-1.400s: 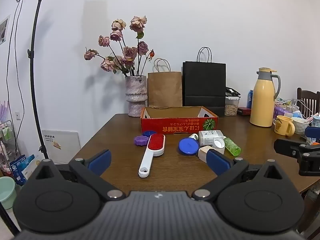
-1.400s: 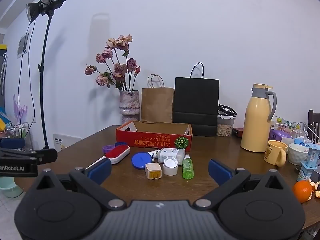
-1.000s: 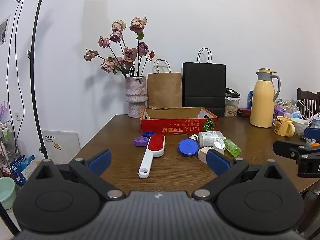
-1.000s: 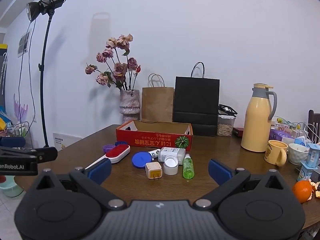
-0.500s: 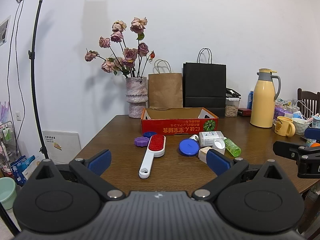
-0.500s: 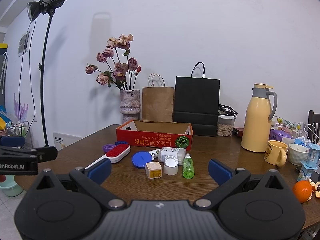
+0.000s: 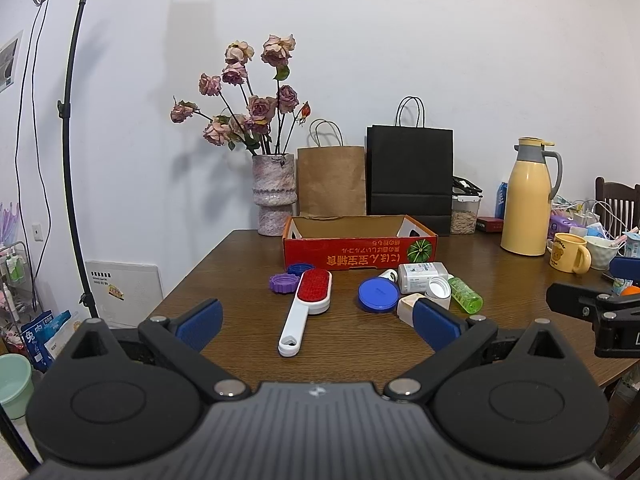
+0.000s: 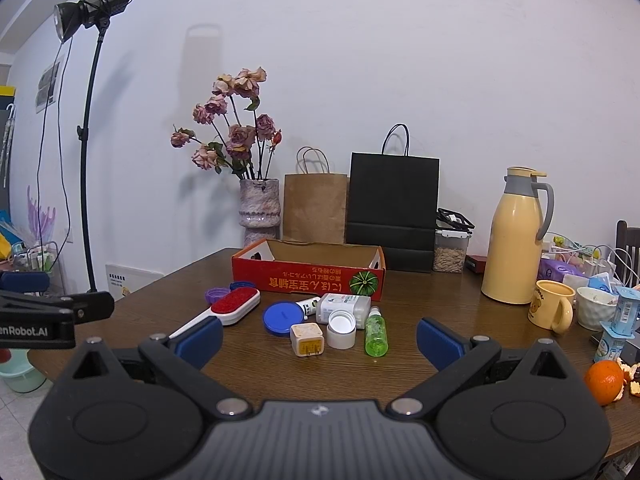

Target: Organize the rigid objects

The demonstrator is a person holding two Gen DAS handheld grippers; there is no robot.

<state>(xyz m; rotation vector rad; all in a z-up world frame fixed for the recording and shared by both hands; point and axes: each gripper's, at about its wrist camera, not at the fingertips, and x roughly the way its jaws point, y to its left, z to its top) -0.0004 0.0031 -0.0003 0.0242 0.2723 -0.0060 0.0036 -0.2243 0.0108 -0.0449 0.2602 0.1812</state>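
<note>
1. Left wrist view: wooden table (image 7: 248, 256) filling the middle, wall behind
2. Left gripper (image 7: 316, 322) low and near, blue pads spread wide, nothing between them, hanging over the near table edge
3. Right gripper (image 8: 318, 340) likewise splayed wide and empty, near edge of the table, right of the left one
4. Red cardboard box (image 7: 360, 246) open-topped, at table centre, far side of the loose items; nothing seen inside
5. Yellow thermos (image 7: 526, 200) upright, far right; black paper bag (image 7: 410, 172) and brown paper bag (image 7: 332, 180) standing behind the box, vase of dried roses (image 7: 274, 194) to their left
6. Red lint brush (image 7: 308, 302) flat, white handle pointing near, just near-left of the box
7. Blue lid (image 8: 282, 317) flat, right of the brush
8. White bottle (image 8: 342, 306) lying on its side, just beyond a white cap (image 8: 341, 330)
9. Green bottle (image 8: 376, 332) lying down, right of the cap
10. White charger cube (image 8: 306, 339) nearest of the cluster, beside the cap
11. Purple cap (image 7: 283, 282) touching a blue cap (image 7: 301, 269), left of the brush head
</note>
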